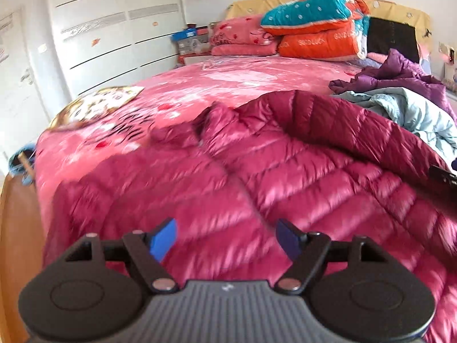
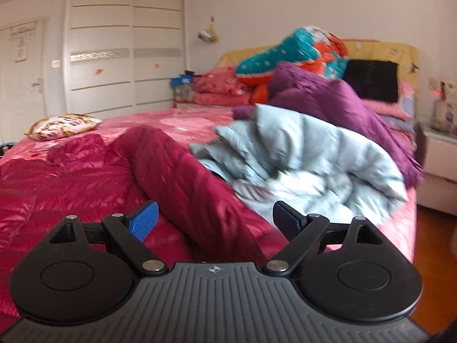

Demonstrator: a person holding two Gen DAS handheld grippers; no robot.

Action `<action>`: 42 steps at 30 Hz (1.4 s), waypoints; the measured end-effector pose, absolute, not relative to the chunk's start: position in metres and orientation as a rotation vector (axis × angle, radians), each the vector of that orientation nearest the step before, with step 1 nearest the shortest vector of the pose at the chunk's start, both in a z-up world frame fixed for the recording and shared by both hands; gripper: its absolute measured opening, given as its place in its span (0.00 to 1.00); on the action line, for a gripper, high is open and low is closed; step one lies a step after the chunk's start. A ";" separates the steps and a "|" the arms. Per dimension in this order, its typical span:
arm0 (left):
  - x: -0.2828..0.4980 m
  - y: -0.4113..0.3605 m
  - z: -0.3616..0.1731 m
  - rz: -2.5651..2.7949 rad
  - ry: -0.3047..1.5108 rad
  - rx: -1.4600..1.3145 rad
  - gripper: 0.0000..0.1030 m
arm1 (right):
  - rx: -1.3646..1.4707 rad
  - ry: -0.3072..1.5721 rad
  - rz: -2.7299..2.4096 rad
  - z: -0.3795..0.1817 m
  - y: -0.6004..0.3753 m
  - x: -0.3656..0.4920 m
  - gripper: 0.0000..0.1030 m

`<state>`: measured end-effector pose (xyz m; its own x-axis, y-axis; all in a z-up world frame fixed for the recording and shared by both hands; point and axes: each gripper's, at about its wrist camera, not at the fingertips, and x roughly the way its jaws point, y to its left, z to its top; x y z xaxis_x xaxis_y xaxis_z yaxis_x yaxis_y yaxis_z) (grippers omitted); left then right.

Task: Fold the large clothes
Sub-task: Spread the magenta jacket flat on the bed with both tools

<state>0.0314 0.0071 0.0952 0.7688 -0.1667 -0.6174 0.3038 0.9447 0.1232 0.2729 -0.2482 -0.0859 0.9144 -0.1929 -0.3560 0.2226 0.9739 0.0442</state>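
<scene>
A shiny crimson puffer jacket [image 1: 257, 177] lies spread on the pink bed, front up, with one sleeve [image 1: 357, 125] folded across its top right part. My left gripper [image 1: 227, 238] hovers above the jacket's lower body, open, with nothing between its blue pads. The right wrist view shows the same jacket [image 2: 57, 177] at left and its sleeve [image 2: 185, 177] running toward the camera. Above that sleeve my right gripper [image 2: 215, 221] stands open and empty. The right gripper's black edge [image 1: 442, 175] shows at the left view's right side.
A pale blue jacket [image 2: 300, 160] and a purple jacket [image 2: 328, 100] lie piled on the bed's right part. Folded quilts [image 1: 314, 25] and pink pillows [image 1: 242, 37] sit at the headboard. A patterned cushion [image 1: 108, 100] is at the left edge; a white wardrobe [image 1: 114, 28] beyond.
</scene>
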 end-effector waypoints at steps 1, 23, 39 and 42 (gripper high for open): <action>0.022 0.014 0.094 -0.254 0.653 0.202 0.74 | 0.101 0.367 -0.227 -0.086 -0.250 0.266 1.00; -0.116 0.089 0.059 -0.227 0.822 -0.002 0.75 | 0.351 0.626 -0.075 -0.081 -0.215 0.123 1.00; -0.162 0.061 0.054 -0.411 0.818 0.115 0.75 | 0.389 0.844 0.248 -0.091 -0.143 0.115 1.00; -0.166 0.056 0.053 -0.439 0.821 0.139 0.75 | 0.419 0.846 0.301 -0.093 -0.137 0.123 1.00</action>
